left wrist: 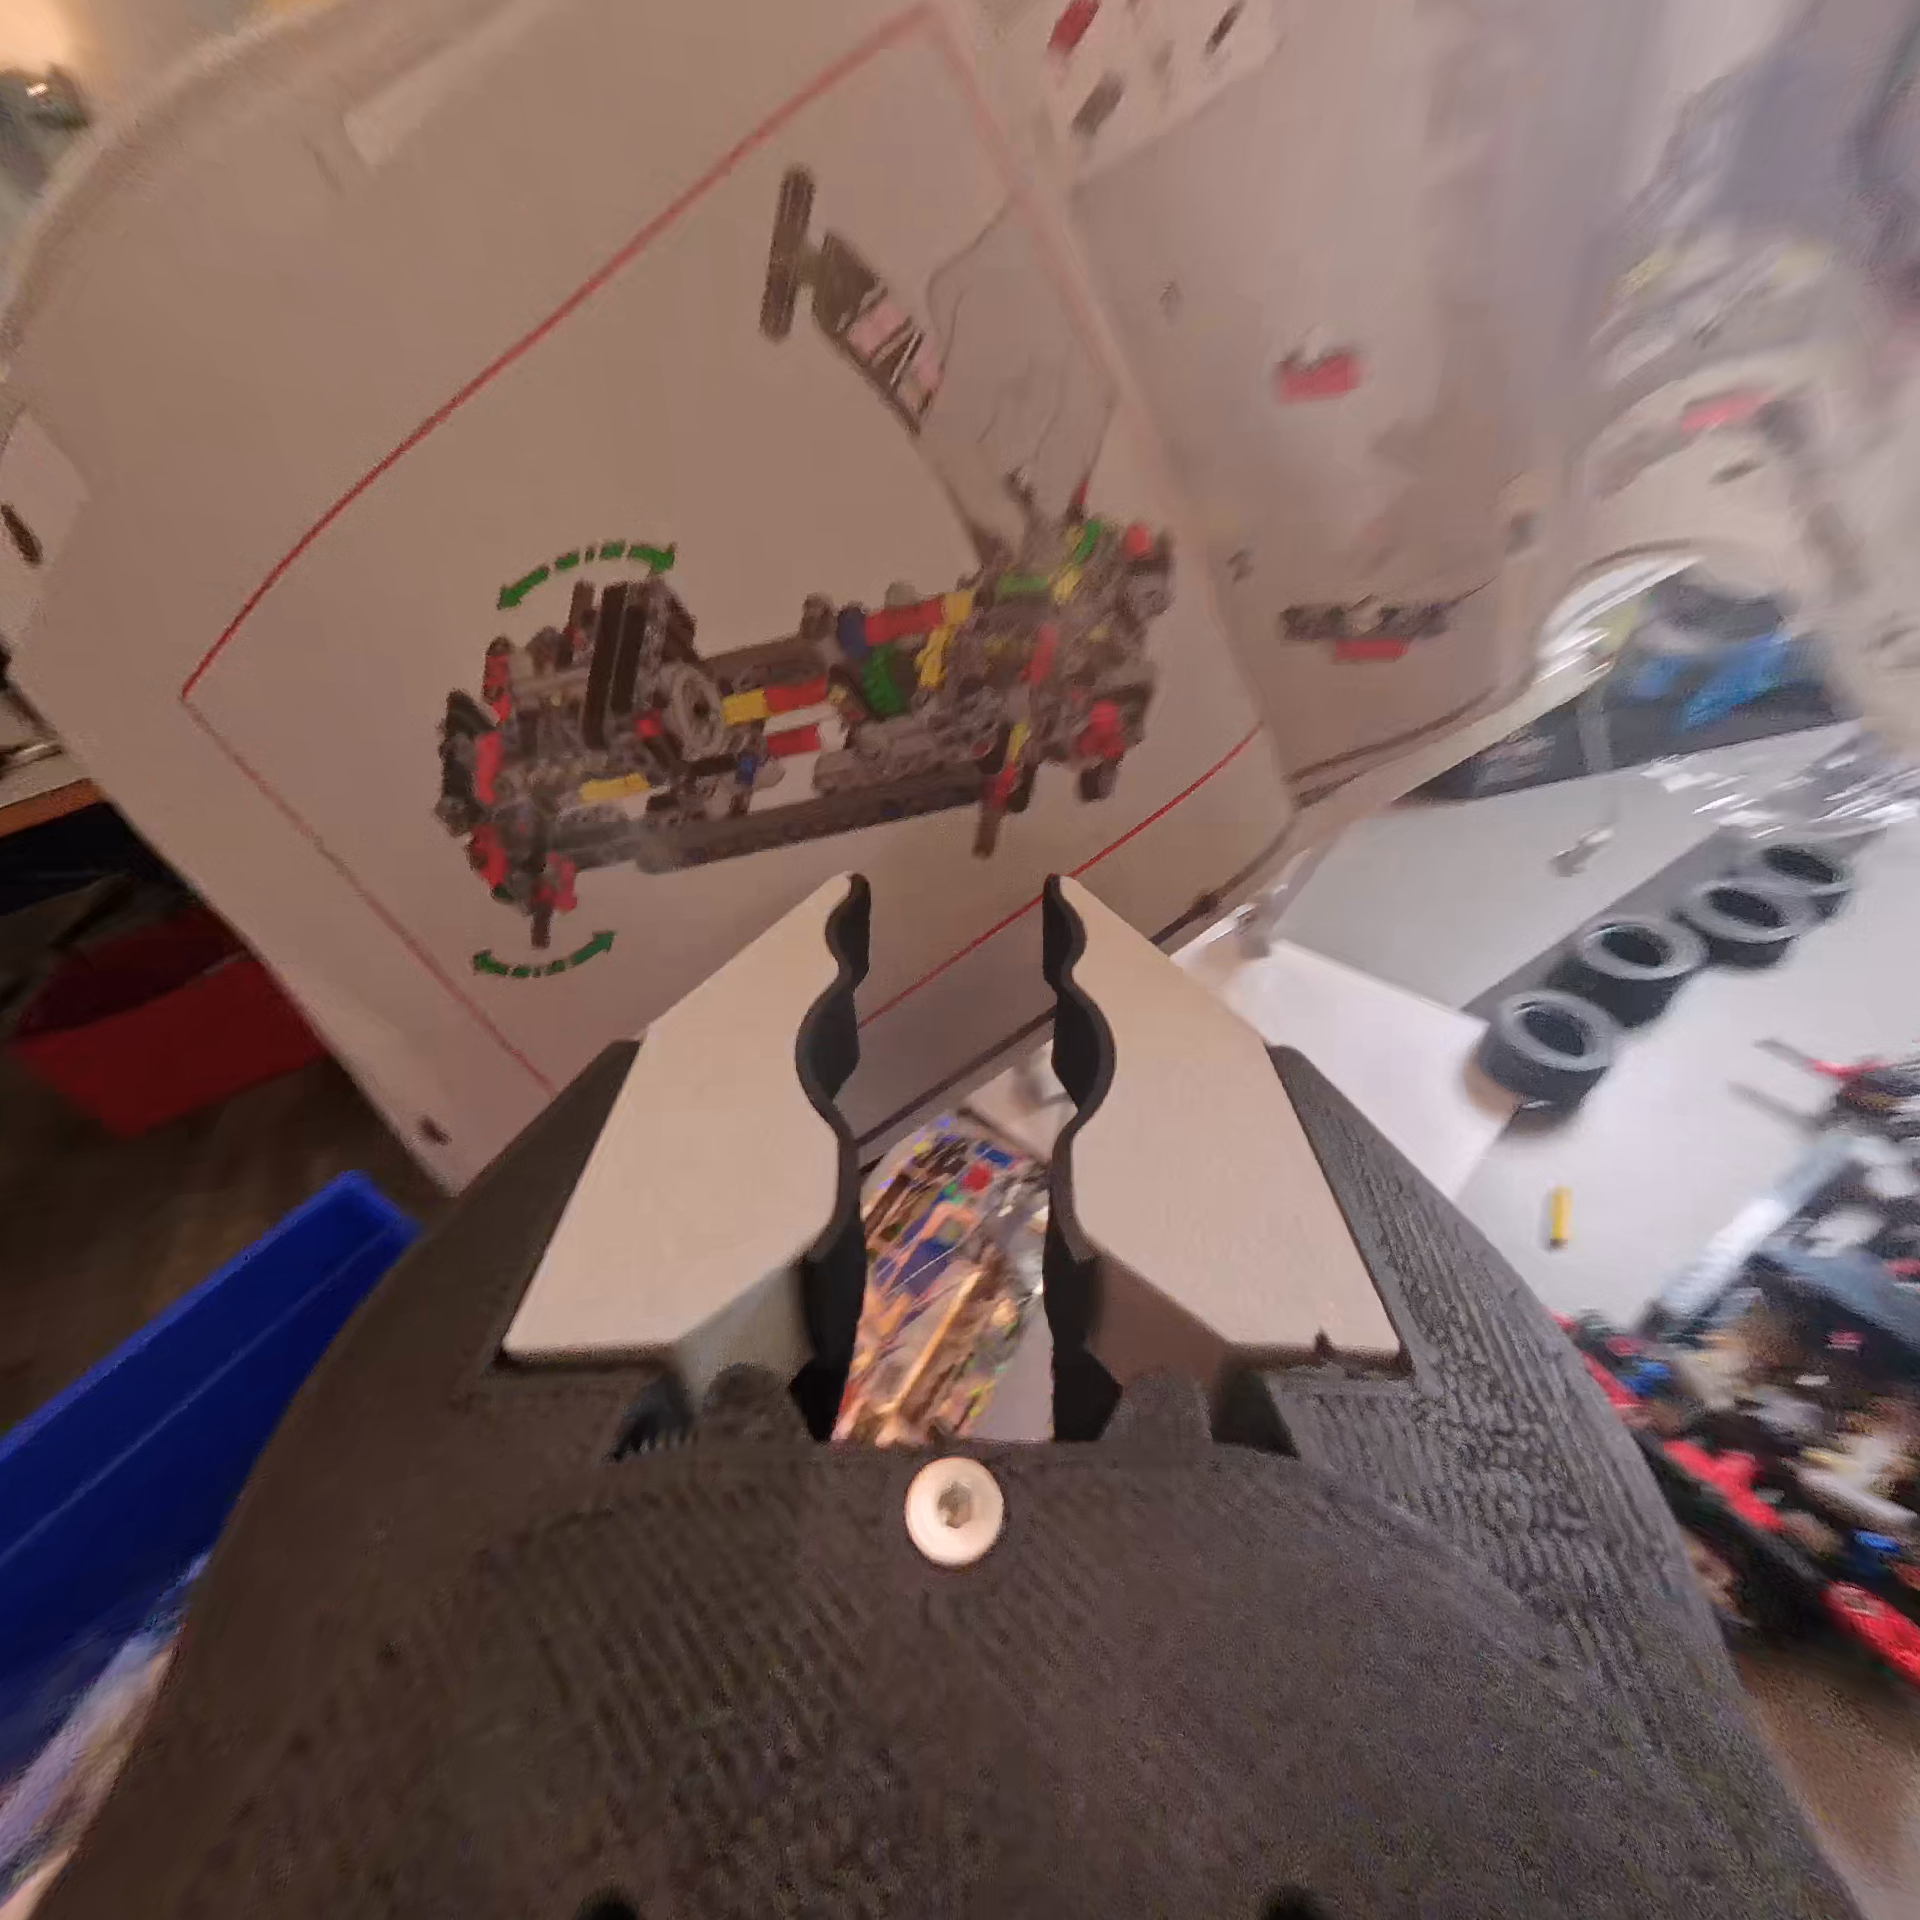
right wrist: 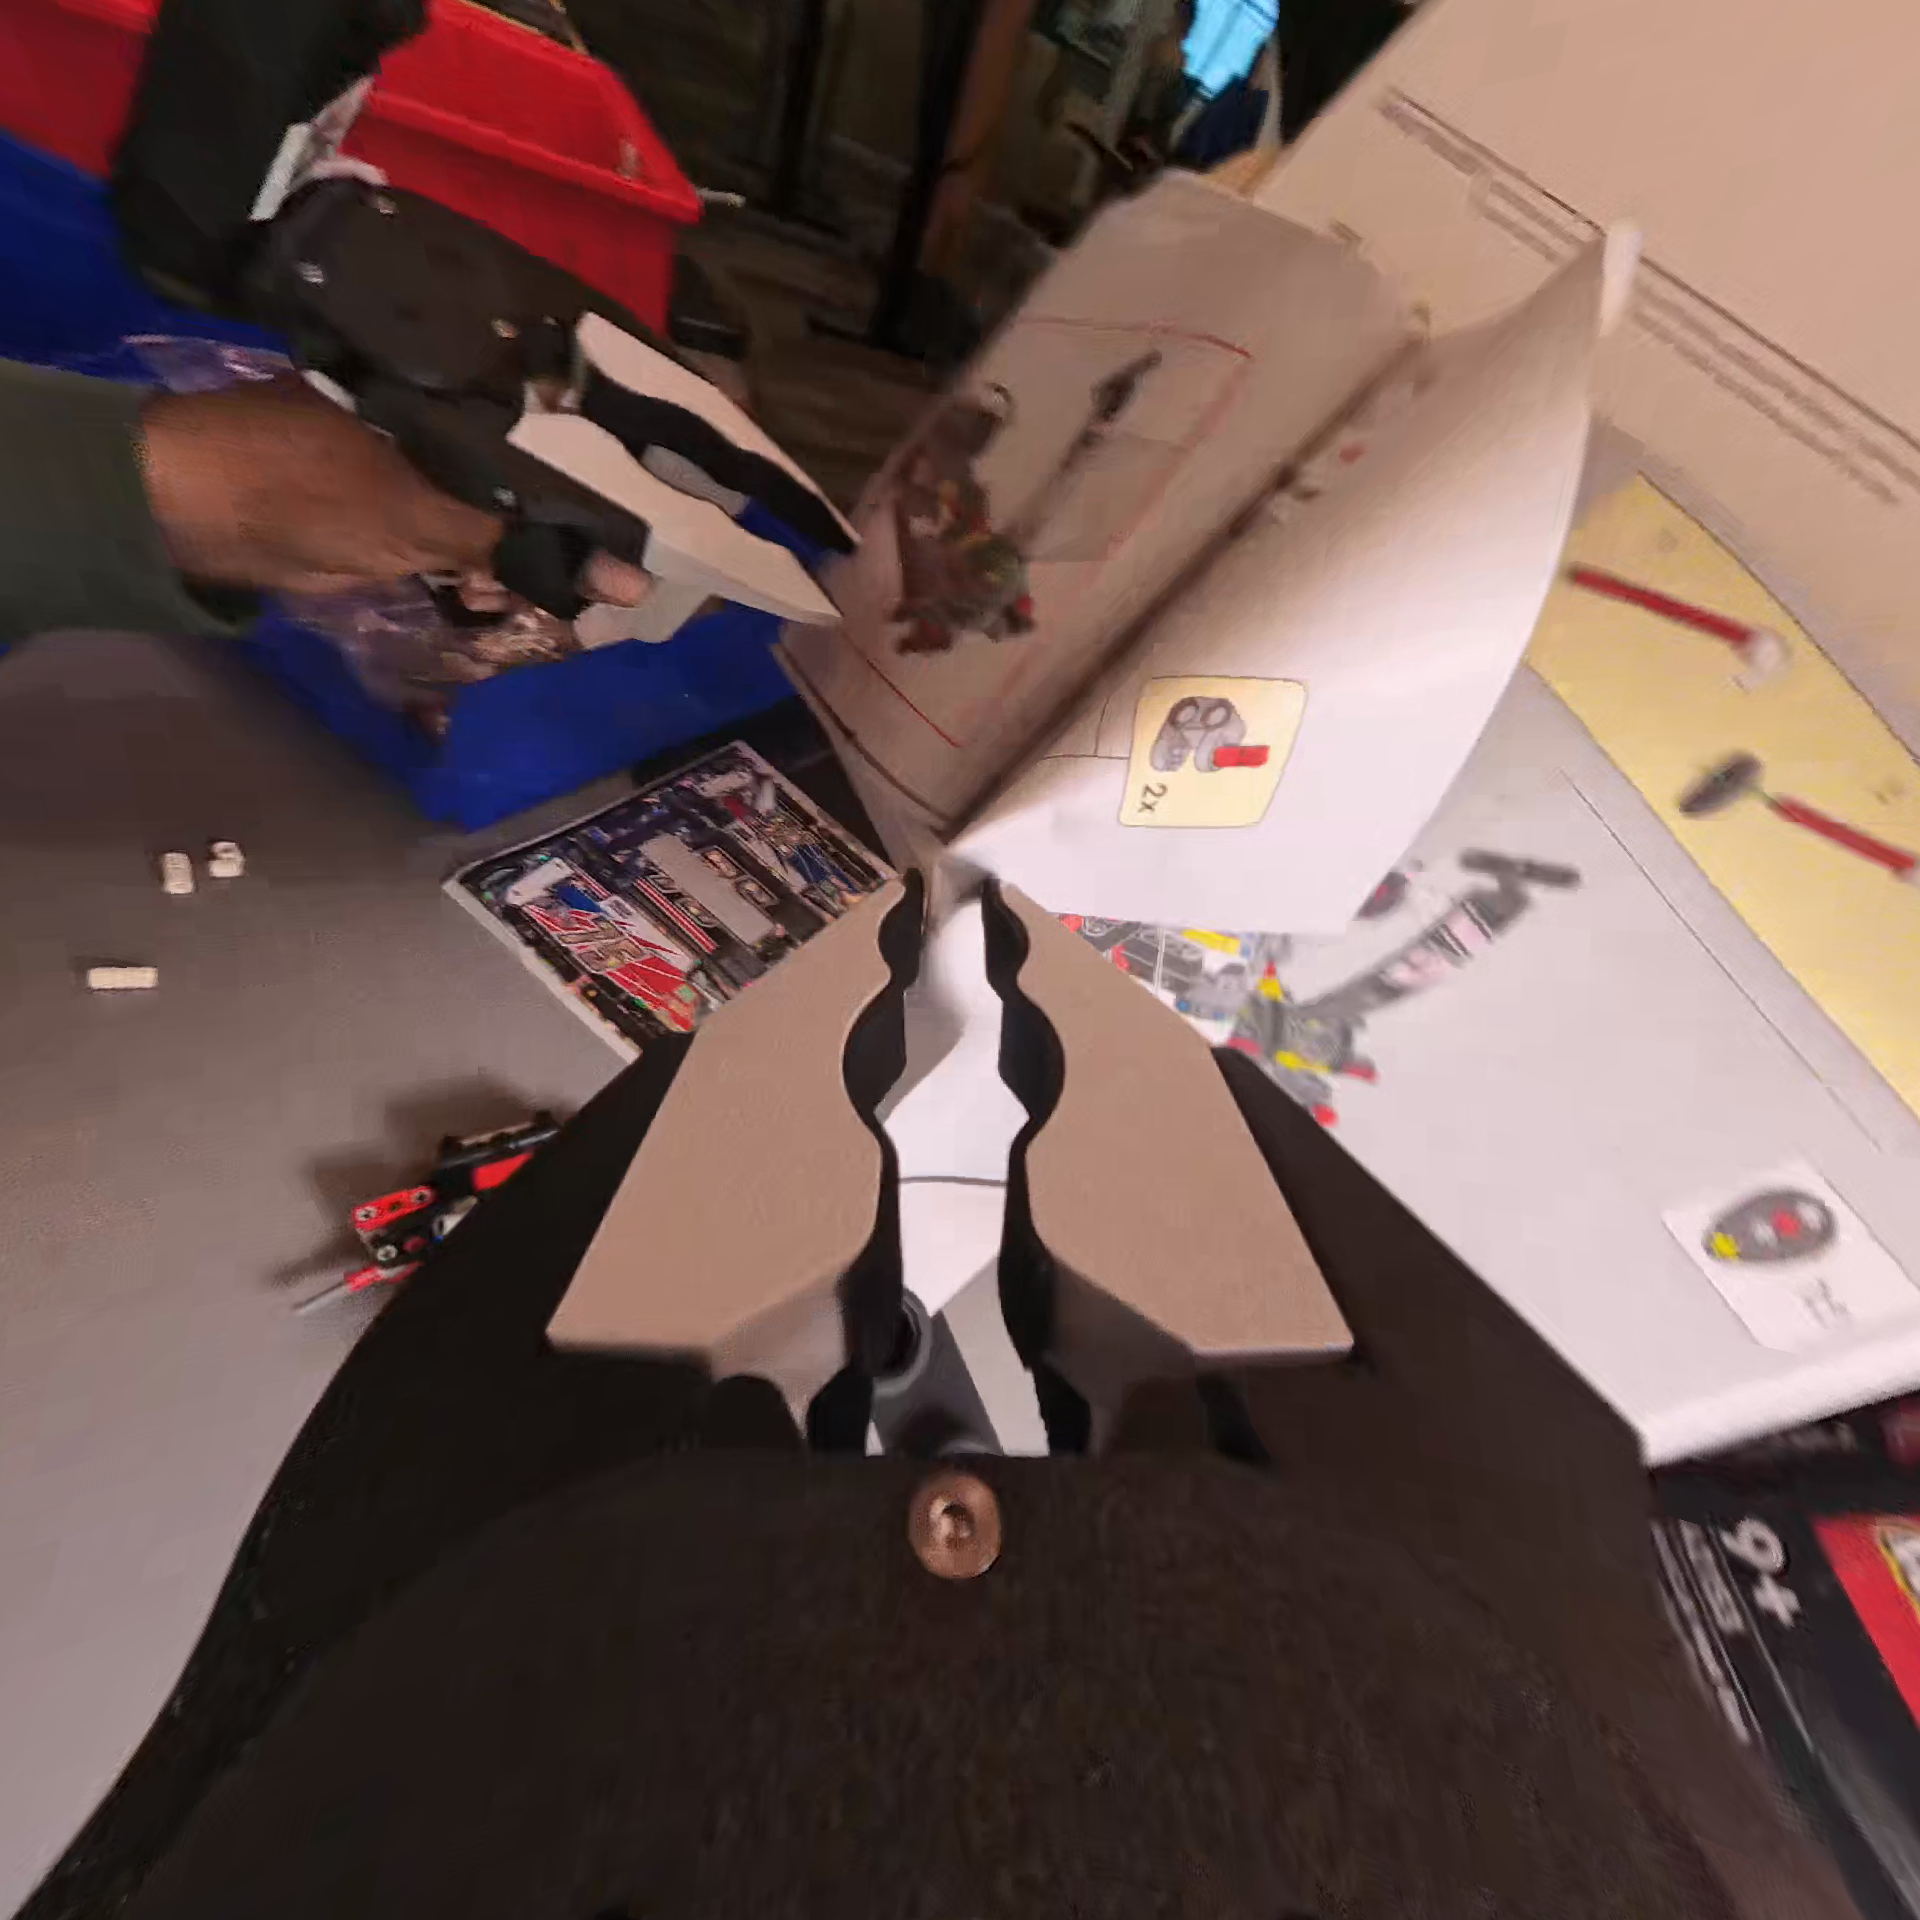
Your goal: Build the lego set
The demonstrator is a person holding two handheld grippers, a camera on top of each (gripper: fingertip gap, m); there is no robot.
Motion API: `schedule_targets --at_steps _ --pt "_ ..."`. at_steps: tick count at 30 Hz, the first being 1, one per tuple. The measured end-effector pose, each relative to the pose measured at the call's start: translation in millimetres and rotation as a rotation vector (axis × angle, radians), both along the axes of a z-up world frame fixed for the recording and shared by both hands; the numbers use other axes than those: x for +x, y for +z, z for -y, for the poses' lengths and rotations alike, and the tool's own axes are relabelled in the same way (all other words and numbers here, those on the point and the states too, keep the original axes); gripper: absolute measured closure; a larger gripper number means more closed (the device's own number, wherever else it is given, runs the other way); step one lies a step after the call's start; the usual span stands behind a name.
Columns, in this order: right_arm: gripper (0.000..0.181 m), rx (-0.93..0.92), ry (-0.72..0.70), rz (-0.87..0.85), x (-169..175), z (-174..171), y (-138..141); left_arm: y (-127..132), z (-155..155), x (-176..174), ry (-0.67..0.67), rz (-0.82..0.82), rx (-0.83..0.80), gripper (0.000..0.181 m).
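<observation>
The open instruction booklet [left wrist: 623, 416] fills the left wrist view, its page tilted up and printed with a chassis drawing. My left gripper [left wrist: 956, 894] is open and empty, its tips just short of that page. In the right wrist view a white page [right wrist: 1299, 623] curls up from the booklet, with its lower corner right at my right gripper [right wrist: 951, 894]. The jaws there stand a narrow gap apart. The left gripper [right wrist: 831, 571] also shows there, held by a hand and touching the raised left page. A small red and black Lego sub-assembly [right wrist: 447, 1195] lies on the grey table.
A sticker sheet [right wrist: 675, 894] lies by the booklet's corner. A blue bin [right wrist: 582, 717] and a red bin [right wrist: 520, 135] stand behind it. Several black tyres [left wrist: 1662, 935] sit in a row. A pile of Lego parts [left wrist: 1818, 1403], small white pieces [right wrist: 177, 873] and the set's box [right wrist: 1787, 1662] are nearby. The left gripper's tips are roughly 20 cm from the right gripper's.
</observation>
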State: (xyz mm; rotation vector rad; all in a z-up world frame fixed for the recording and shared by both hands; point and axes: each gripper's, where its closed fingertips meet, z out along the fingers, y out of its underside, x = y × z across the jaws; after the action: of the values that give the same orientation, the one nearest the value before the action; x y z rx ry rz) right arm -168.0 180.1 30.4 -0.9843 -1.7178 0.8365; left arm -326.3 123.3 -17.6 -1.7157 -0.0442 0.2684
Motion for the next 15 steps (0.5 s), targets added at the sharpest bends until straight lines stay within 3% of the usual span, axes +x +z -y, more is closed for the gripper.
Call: schedule_targets --at_steps 4,6,7,9,11,13,15 --pt "0.171 0.071 0.076 -0.03 -37 53 4 48 12 64 -0.344 0.236 0.212 0.144" --pt "0.169 0.073 0.099 -0.072 -55 72 10 53 25 101 -0.565 0.296 0.183 0.129" --pt "0.169 0.056 0.116 -0.093 -62 80 14 45 28 109 -0.587 0.265 0.136 0.122" --pt "0.168 0.003 0.124 -0.124 -75 91 23 26 28 111 -0.531 0.145 0.078 0.118" --pt "0.168 -0.035 0.132 -0.136 -87 99 28 18 23 105 -0.461 0.13 0.076 0.124" --pt "0.163 -0.044 0.136 -0.135 -94 107 28 21 18 83 -0.331 0.152 0.121 0.156" --pt "0.147 -0.052 0.151 -0.186 -91 112 38 23 20 58 -0.235 0.21 0.147 0.173"
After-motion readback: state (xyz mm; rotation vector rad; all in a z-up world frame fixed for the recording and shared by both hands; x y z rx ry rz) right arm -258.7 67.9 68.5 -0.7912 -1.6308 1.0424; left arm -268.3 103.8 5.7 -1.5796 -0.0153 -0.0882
